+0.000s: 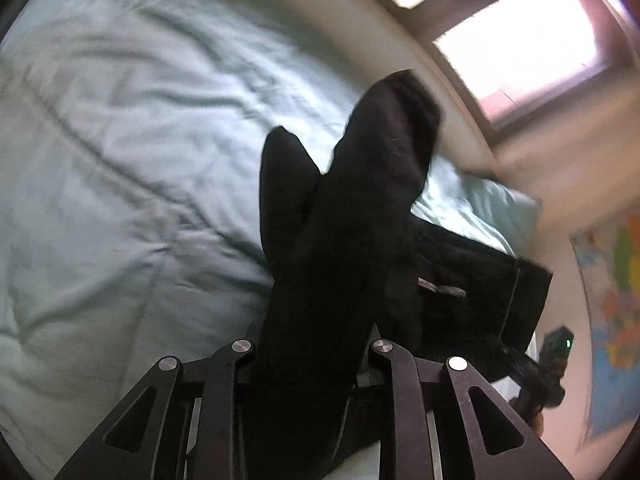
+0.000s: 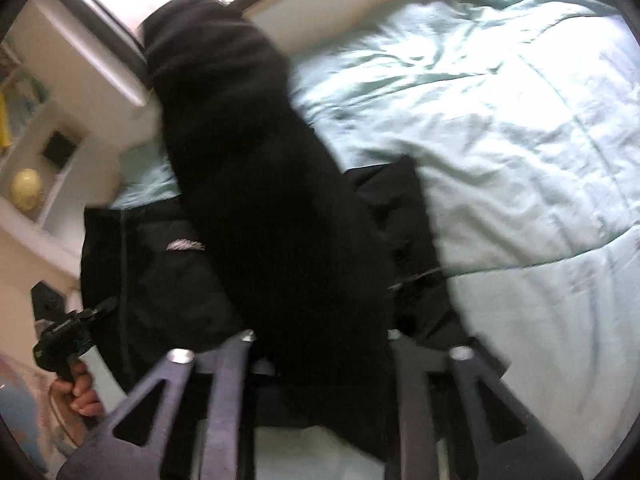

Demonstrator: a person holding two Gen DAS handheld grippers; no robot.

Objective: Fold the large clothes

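Black jacket (image 1: 460,276) lying near one edge of a pale green quilted bed (image 1: 120,160), both sleeves raised. Left gripper (image 1: 312,344) is clenched on one sleeve (image 1: 360,200); right gripper (image 2: 320,340) grasps the other sleeve (image 2: 248,160). Step in hand, as judged: lifting the sleeves to fold them inward; the next move calls for laying each across the body, flat. Window (image 1: 520,36) and wall map (image 1: 616,300) beyond
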